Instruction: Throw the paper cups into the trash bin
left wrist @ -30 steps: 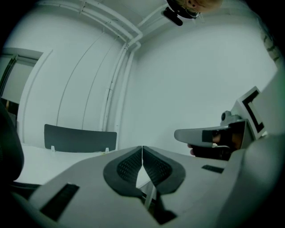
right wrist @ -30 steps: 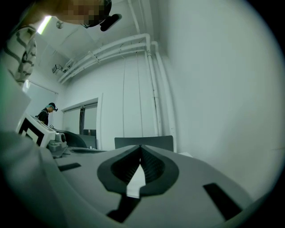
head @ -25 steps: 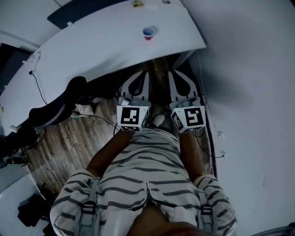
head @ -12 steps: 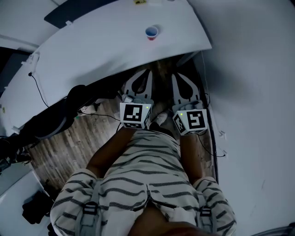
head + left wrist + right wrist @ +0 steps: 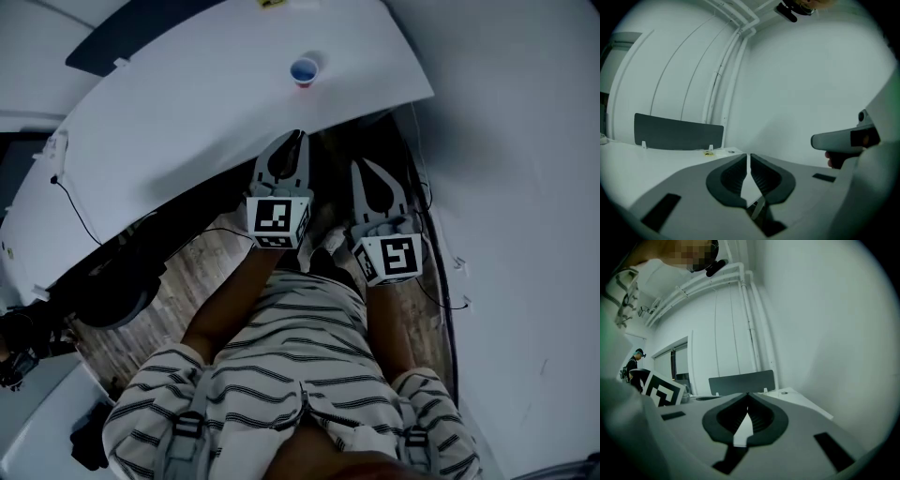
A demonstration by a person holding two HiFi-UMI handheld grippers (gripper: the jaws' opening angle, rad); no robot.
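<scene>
Paper cup (image 5: pixel 303 70): untouched on counter (image 5: pixel 187 112); left gripper (image 5: pixel 296 137) has advanced to its edge, right gripper (image 5: pixel 364 165) trails, both jaws closed and empty, so approach only begun.

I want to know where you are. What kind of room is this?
Probably an office: a long white desk, a dark divider panel along its back edge, and a wood floor.

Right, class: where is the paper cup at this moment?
In the head view the paper cup stands upright on the white desk, toward its right end. It is ahead of the left tool and the right tool, touching neither.
</scene>
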